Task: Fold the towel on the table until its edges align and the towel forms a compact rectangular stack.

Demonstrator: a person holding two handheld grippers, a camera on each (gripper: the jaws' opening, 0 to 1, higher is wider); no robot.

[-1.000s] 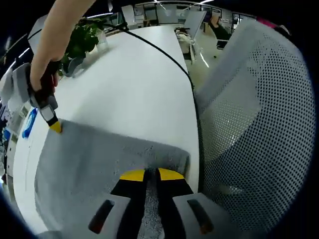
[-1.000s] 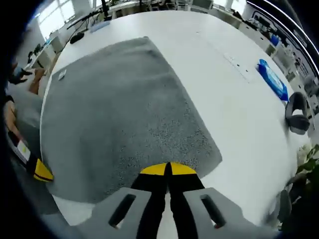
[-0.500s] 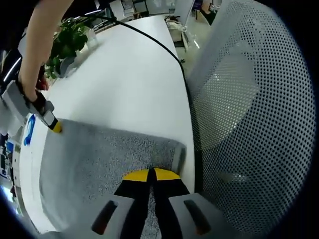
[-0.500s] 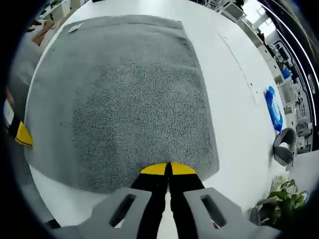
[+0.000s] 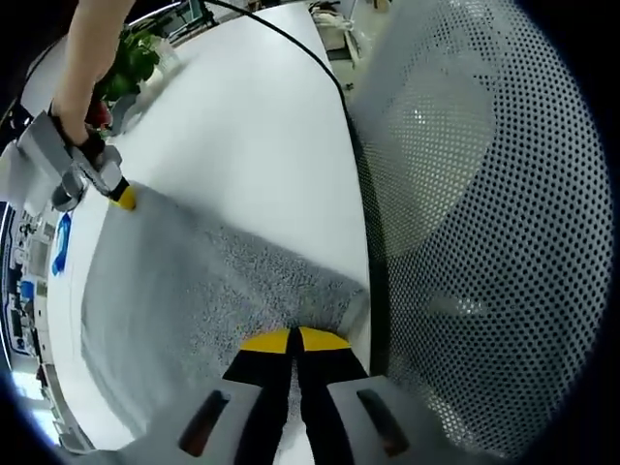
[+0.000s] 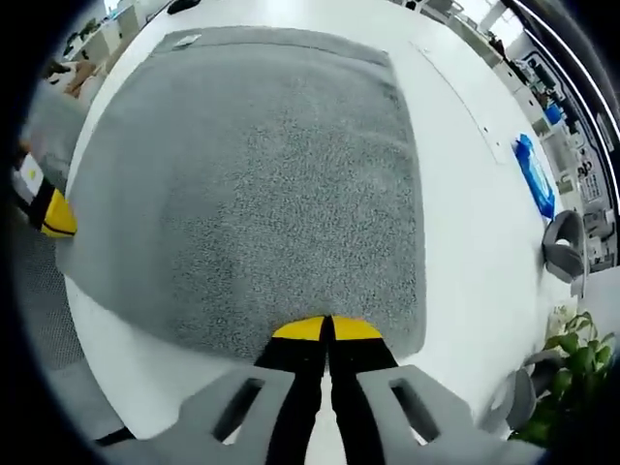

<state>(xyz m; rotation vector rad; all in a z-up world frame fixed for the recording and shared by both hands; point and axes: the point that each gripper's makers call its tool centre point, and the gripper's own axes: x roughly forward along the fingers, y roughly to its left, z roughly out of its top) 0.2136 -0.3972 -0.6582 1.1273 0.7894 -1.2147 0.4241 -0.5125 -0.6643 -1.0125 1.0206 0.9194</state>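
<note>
A grey towel point(image 6: 262, 165) lies spread on the white table point(image 6: 455, 145), with a small white tag point(image 6: 186, 41) at its far corner. My right gripper point(image 6: 326, 330) is shut on the towel's near edge by one corner. At the other corner of that same edge, the left gripper point(image 5: 294, 340) is shut on the towel point(image 5: 184, 291). The held edge hangs a little above the table. In the left gripper view the right gripper point(image 5: 123, 197) pinches its corner at upper left, with a hand point(image 5: 82, 92) on it. The left gripper's yellow tip point(image 6: 56, 215) shows at the left of the right gripper view.
A mesh-backed chair point(image 5: 475, 194) stands close against the table edge by the left gripper. A black cable point(image 5: 291, 44) runs across the table point(image 5: 252, 126). A potted plant point(image 5: 136, 60), a blue packet point(image 6: 535, 174) and a grey headset-like thing point(image 6: 567, 247) sit beyond the towel's side.
Both views have swung and now look more steeply down on the towel. Both grippers stay shut on the same edge, which now looks stretched tauter between them.
</note>
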